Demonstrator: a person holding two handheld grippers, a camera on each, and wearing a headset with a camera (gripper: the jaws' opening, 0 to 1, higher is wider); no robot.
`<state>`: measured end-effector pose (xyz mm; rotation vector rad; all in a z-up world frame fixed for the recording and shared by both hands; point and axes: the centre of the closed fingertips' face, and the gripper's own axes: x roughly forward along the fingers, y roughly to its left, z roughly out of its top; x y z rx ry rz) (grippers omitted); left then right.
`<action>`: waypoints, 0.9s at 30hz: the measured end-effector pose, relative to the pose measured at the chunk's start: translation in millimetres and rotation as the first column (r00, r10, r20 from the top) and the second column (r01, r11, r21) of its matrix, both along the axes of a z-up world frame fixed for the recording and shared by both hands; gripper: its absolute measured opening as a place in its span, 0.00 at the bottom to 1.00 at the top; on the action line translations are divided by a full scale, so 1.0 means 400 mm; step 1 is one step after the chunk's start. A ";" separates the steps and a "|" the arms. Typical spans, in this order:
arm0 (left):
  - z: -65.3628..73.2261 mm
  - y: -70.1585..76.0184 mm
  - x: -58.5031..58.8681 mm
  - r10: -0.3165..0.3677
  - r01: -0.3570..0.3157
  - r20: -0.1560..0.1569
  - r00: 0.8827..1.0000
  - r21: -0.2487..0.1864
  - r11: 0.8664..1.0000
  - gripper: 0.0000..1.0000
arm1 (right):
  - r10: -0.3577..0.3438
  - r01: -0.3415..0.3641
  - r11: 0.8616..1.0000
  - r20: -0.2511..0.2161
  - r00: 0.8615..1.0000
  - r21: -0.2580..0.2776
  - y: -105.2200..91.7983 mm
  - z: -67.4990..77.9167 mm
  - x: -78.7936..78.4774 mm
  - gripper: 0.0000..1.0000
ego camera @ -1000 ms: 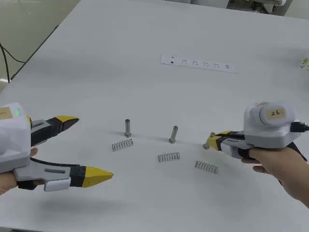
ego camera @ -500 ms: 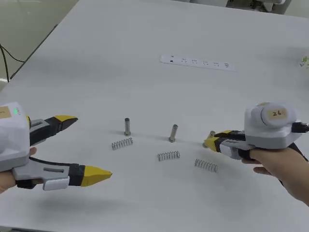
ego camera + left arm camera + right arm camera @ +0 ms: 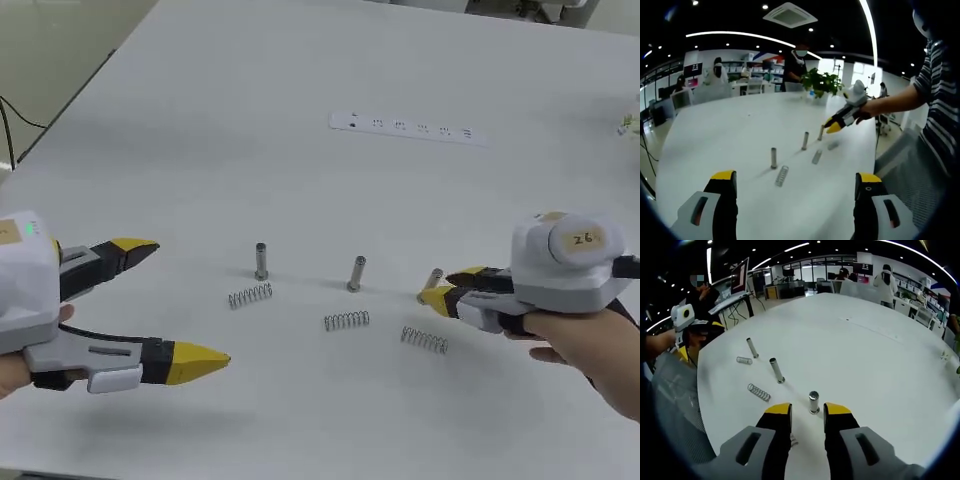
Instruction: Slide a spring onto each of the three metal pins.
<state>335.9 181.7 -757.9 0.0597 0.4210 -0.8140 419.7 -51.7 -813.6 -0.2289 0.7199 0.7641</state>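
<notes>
Jaws spread wide on left gripper (image 3: 185, 300), slightly parted on right gripper (image 3: 808, 411), both empty. Three coiled wire springs (image 3: 347, 321) laid on white worktop (image 3: 300, 180) beside three upright grey metal pins (image 3: 357, 272); none fitted yet.

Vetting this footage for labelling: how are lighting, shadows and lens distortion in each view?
Head view: soft, even light, only a faint shadow under the left gripper; the middle spring is sharp. Left gripper view: fisheye bends the table; ceiling lights glare. Right gripper view: same bending; nearest pin crisp.
</notes>
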 end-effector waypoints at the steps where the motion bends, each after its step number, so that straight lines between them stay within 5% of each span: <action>1: 0.000 0.000 0.000 -0.001 0.001 0.000 1.000 0.000 1.000 0.95 | 0.004 -0.004 1.000 0.001 1.000 -0.003 -0.001 0.001 -0.002 0.23; 15: 0.001 -0.001 0.002 -0.010 0.010 -0.006 1.000 -0.002 1.000 0.95 | 0.136 -0.129 0.986 0.053 0.989 -0.108 -0.034 0.016 -0.021 0.29; 23: -0.003 -0.007 -0.002 -0.021 0.021 -0.013 1.000 0.002 1.000 0.95 | 0.335 -0.311 0.916 0.057 0.940 -0.252 -0.028 -0.002 -0.069 0.30; 27: -0.004 -0.009 -0.002 -0.021 0.021 -0.014 1.000 0.002 1.000 0.95 | 0.383 -0.361 0.900 0.045 0.923 -0.246 -0.006 -0.002 -0.089 0.30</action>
